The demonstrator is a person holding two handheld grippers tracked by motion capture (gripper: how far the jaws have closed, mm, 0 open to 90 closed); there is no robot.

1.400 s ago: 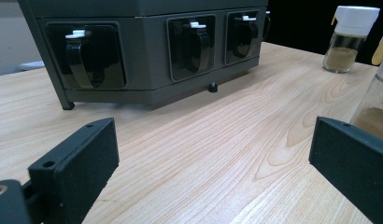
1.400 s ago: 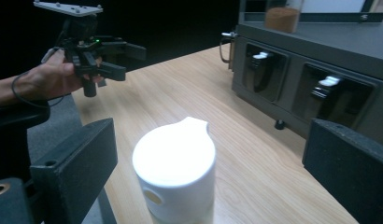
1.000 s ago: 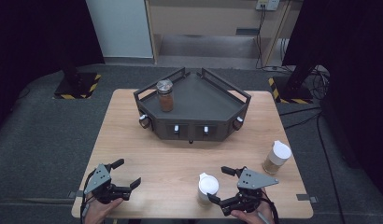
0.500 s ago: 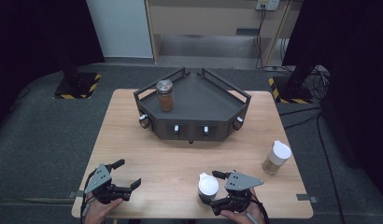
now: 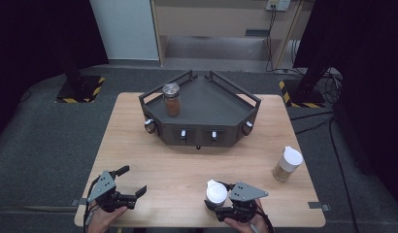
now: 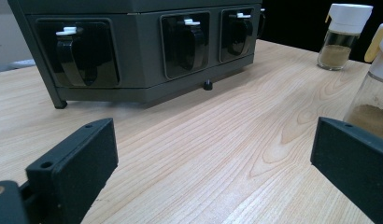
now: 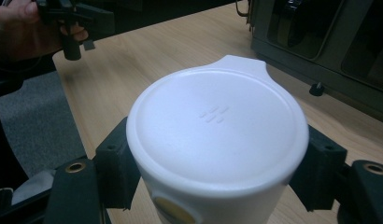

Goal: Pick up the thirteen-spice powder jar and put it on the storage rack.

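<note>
Two grippers sit at the near edge of the table, and the change is on the right: the right gripper, which stood apart from the near spice jar a second ago with its jaws spread, has slid in beside it and its jaws have just been closing. In the right gripper view the jar's white cap sits between the two black jaws, one pressed to each side just under the cap, so the jar reads as gripped. It stands upright on the wood and has not left the table. That suggests the grasp is made and a lift is the likely next step.

To the left, the left gripper rests near the table's front corner with its jaws wide apart and nothing between them; it is in the same spot as a second ago.

Farther out on the right side, a second white-capped jar stands alone, well apart from both grippers. At the far end of the table sits the dark corner rack, with one brown-filled jar upright on its left part. Going by that jar, the rack is probably where the gripped one belongs.
</note>
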